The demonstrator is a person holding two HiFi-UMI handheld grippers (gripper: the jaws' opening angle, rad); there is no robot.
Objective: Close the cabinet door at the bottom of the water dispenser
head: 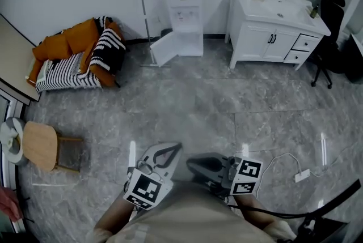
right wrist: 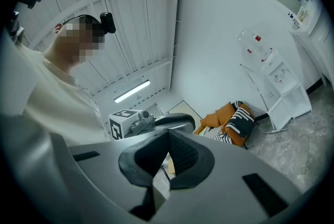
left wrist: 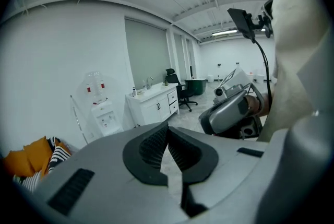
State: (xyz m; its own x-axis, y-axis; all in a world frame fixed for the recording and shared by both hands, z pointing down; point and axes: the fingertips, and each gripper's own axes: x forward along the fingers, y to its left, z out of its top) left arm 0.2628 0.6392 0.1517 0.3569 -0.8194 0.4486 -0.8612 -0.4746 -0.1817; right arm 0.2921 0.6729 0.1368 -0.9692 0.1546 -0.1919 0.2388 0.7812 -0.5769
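Water dispenser (head: pixel 184 15) stands against the far wall, its bottom cabinet door (head: pixel 163 48) swung open to the left. Left gripper (head: pixel 174 148) and right gripper (head: pixel 190 163) both closed, nothing between jaws, held near the person's body, well apart from the dispenser. Sink cabinet (head: pixel 272 35) stands right of it.

The white water dispenser (head: pixel 184 21) stands against the far wall, its bottom cabinet door (head: pixel 164 48) swung open leftward.

The water dispenser (head: pixel 184 12) stands at the back wall, its cabinet door (head: pixel 164 48) swung out to the left. A sink cabinet (head: pixel 256 38) is on its right, a couch (head: pixel 74 41) on its left (a stool (head: pixel 39 145) sits nearer).
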